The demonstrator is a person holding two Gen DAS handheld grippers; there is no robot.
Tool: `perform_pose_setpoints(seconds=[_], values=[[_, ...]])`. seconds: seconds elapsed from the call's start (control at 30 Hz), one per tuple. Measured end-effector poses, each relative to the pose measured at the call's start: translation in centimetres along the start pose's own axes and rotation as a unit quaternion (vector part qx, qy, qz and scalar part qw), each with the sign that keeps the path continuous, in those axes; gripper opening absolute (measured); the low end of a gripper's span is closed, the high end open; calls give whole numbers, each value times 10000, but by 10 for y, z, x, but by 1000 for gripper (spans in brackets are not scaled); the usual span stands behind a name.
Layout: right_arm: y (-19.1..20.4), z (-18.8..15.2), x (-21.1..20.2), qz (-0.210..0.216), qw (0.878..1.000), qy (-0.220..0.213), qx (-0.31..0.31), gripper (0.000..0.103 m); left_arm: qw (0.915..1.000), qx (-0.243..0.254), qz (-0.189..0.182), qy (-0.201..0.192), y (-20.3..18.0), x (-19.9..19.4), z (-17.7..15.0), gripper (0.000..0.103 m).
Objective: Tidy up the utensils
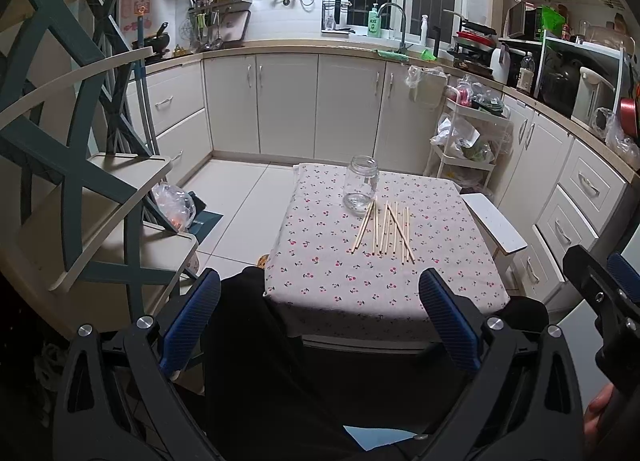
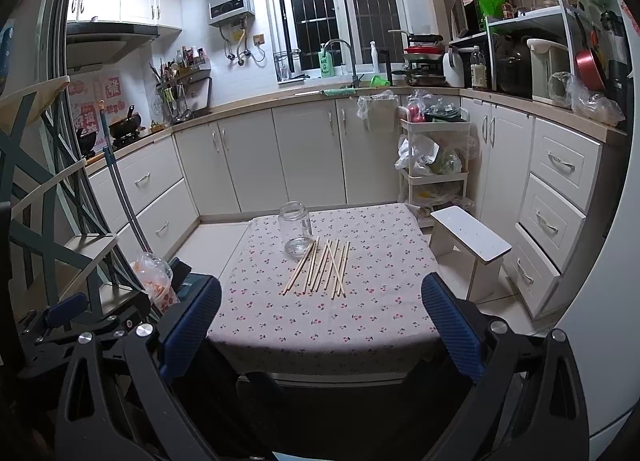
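Both grippers hang low at the table's near edge, well apart from the work. Left gripper (image 1: 320, 317) has its blue fingers (image 1: 192, 317) spread wide and holds nothing; right gripper (image 2: 320, 321) is the same, pads (image 2: 452, 329) parted and empty, likely readied for a first pick. Farther out, on the cherry-print tablecloth (image 2: 360, 321), the chopsticks (image 2: 320, 267) lie loosely fanned, some crossing, so each probably needs a separate pinch. Just beyond them, at their far tips, stands the glass jar (image 2: 296, 227), upright, mouth open and empty, the likely holder.

Clear glass jar (image 1: 361, 184), pale wood chopsticks (image 1: 386, 230), matt printed tablecloth (image 1: 320, 261).
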State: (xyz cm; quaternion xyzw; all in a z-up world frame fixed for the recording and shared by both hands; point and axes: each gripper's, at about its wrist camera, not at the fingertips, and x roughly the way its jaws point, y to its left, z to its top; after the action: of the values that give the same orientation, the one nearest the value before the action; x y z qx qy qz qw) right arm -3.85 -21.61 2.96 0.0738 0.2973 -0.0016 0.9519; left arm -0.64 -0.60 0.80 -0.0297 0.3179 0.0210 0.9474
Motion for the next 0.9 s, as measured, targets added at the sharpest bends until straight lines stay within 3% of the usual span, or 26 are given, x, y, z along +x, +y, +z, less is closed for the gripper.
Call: perform_pose_setpoints(seconds=[0.9], values=[[-4,1,-3,14,10000,-55,36,96,10000,-63,3,27,-4,-2,2,95]])
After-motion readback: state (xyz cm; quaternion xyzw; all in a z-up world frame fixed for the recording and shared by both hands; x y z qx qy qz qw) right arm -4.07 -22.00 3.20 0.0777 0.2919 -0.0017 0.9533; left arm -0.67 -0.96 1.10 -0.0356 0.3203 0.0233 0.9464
